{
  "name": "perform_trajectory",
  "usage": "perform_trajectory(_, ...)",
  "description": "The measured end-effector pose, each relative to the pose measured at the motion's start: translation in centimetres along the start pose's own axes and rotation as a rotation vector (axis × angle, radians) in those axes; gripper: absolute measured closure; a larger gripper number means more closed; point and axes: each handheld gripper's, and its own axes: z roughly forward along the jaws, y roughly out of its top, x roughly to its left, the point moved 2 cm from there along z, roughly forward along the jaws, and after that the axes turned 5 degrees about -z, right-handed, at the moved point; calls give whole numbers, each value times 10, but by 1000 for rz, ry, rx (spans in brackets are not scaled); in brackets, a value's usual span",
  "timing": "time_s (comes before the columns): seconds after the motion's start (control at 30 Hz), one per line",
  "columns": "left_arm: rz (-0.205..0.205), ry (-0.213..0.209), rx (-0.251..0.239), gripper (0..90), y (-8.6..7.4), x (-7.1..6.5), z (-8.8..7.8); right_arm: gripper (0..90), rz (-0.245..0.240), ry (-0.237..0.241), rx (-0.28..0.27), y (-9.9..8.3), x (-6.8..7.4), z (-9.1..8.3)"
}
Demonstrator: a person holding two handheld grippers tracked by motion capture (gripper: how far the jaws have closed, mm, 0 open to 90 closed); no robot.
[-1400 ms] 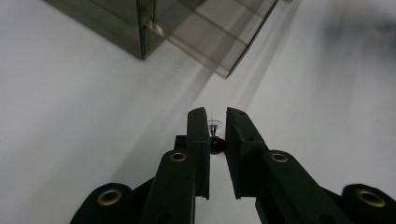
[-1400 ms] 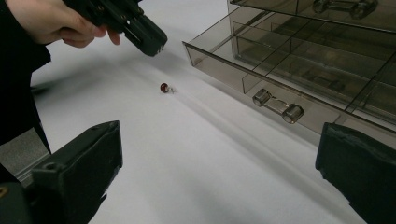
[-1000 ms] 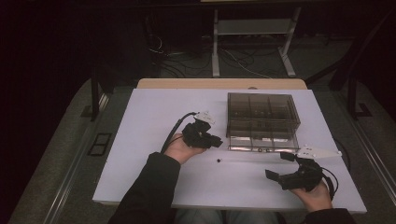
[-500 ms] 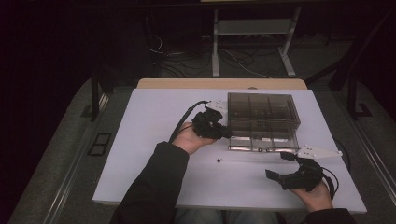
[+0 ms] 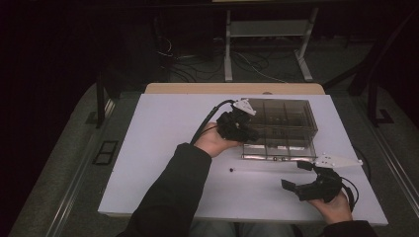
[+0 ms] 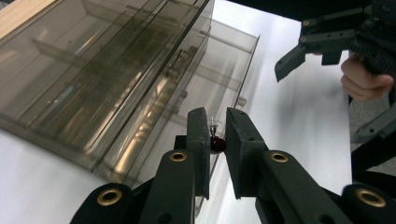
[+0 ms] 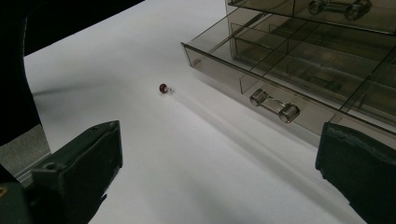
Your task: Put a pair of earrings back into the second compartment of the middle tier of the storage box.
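Since the left gripper (image 6: 216,135) is pinching a tiny red bead (image 6: 215,142) above the open drawer (image 6: 219,88), it's probably lined up for a drop (right gripper (image 7: 219,163) sits spread wide nearby).

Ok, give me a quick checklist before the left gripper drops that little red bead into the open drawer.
1. Red bead pinched between the left gripper jaws: ok.
2. Drawer of the smoky plastic organizer pulled open: ok.
3. Left gripper above the drawer: ok, it hovers at the organizer's left end.
4. Which compartment lies under the bead: cannot tell.
5. Right gripper clear of the drawer: ok, open, near the table's front.
6. Second bead loose on the table: not ok, still to collect.
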Motion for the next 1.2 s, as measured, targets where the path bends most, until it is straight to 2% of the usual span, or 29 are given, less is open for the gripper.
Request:
perform_trajectory(0.23, 40, -7, 17, 791, 18, -7, 12, 3, -8, 0, -1, 0, -1, 0)
perform_trajectory(0.4, 62, -26, 27, 791, 25, -11, 25, 3, -6, 1, -1, 0, 0, 0)
perform_trajectory(0.57, 67, -37, 48, 790, 25, -16, 39, 3, -4, 3, -3, 0, 0, -1)
perform_trajectory(0.77, 54, -52, 46, 790, 25, -18, 53, 3, -3, 5, -7, 0, -1, -1)
perform_trajectory(0.87, 46, -63, 42, 790, 22, -18, 61, 3, 0, 6, -8, 0, -1, -2)
perform_trajectory(0.97, 64, -61, 51, 790, 19, -18, 71, 3, -5, 5, -5, 0, -1, -2)
perform_trajectory(1.03, 47, -63, 61, 791, 16, -19, 78, 3, -4, 6, -6, 0, -1, -2)
perform_trajectory(1.2, 41, -60, 76, 790, 11, -16, 89, 3, -6, 4, -4, 0, -1, -2)
